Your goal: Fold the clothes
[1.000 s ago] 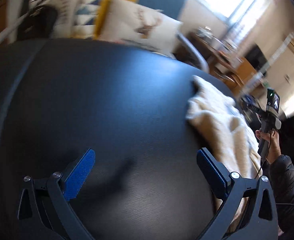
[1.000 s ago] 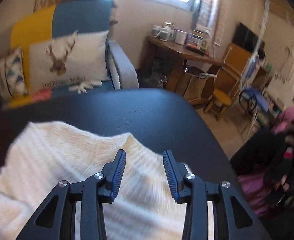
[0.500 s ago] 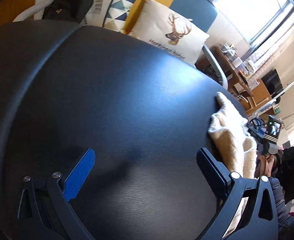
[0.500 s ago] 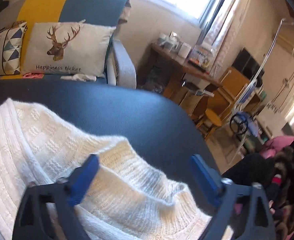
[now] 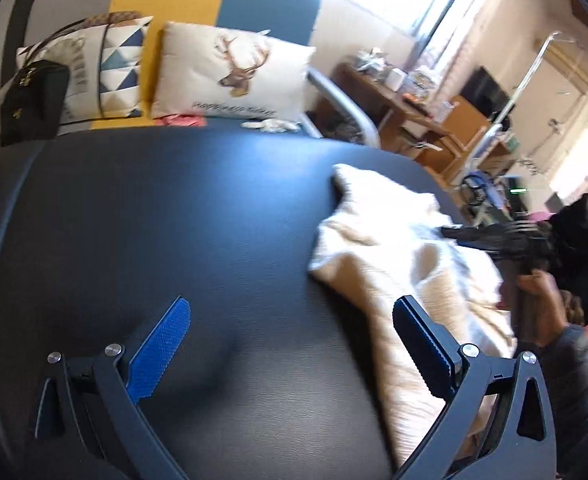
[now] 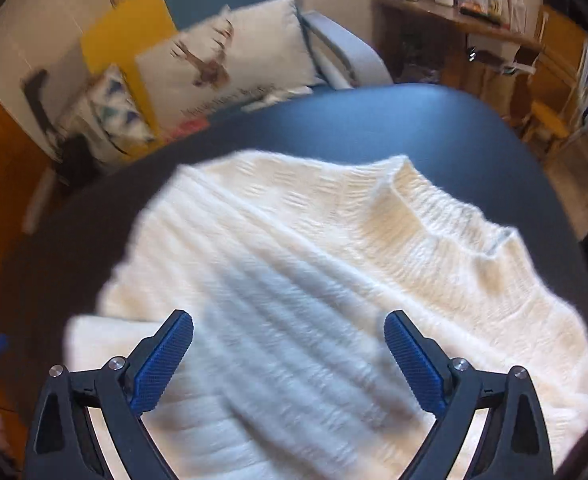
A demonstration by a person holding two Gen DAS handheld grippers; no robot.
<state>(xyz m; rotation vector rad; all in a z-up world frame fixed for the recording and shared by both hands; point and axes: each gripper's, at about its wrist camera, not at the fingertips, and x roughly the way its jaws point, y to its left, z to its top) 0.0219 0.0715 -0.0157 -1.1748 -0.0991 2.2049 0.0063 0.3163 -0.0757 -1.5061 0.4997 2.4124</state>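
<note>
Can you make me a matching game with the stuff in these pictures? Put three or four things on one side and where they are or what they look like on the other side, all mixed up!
Things:
1. white knitted sweater
2. deer cushion
3. black handbag
4. left gripper

Descriptions:
A. on the sofa, left of the triangle cushion
B. jaws wide open over bare dark table
C. spread on the dark table
D. cream, leaning on the sofa back, with words below its picture

Pairs: 1-C, 2-D, 3-A, 4-B
</note>
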